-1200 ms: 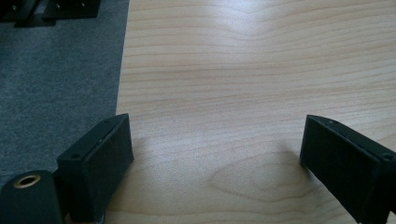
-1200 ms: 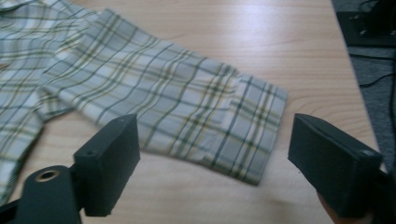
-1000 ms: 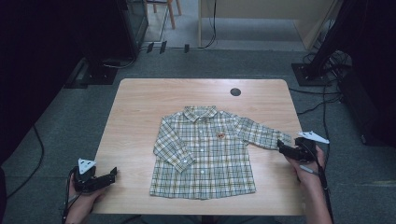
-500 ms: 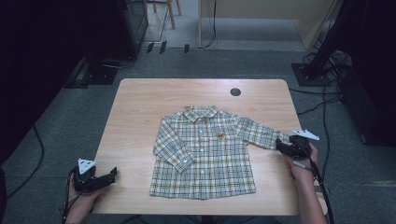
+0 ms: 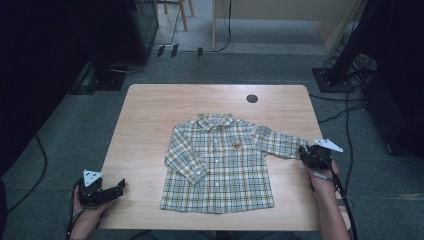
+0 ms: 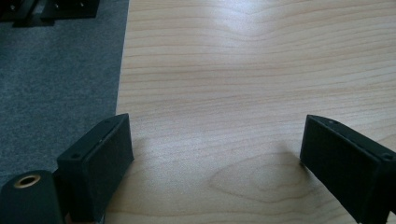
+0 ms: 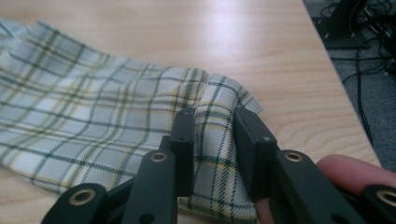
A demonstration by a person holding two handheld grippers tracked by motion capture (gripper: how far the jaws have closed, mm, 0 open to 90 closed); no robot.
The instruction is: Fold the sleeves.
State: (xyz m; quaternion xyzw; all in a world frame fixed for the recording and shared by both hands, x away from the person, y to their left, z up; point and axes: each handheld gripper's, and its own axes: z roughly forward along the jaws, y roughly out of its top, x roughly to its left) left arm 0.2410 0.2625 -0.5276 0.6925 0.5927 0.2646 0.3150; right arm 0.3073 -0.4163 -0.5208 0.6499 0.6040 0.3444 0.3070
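A small green and white plaid shirt lies flat, front up, in the middle of the wooden table, one sleeve stretched out to the right. My right gripper is at that sleeve's cuff. In the right gripper view its jaws have just been closing, and the right gripper now pinches a raised fold of the cuff between its pads. My left gripper rests at the table's front left corner, well away from the shirt. In the left gripper view the left gripper stands open over bare wood.
A small black round disc sits near the table's far edge. Grey carpet surrounds the table, with cables and a dark stand on the floor to the right. More dark equipment stands at the back left.
The right gripper has shifted a little toward the cuff and its jaws have closed on the fabric. The left gripper has stayed where it was.
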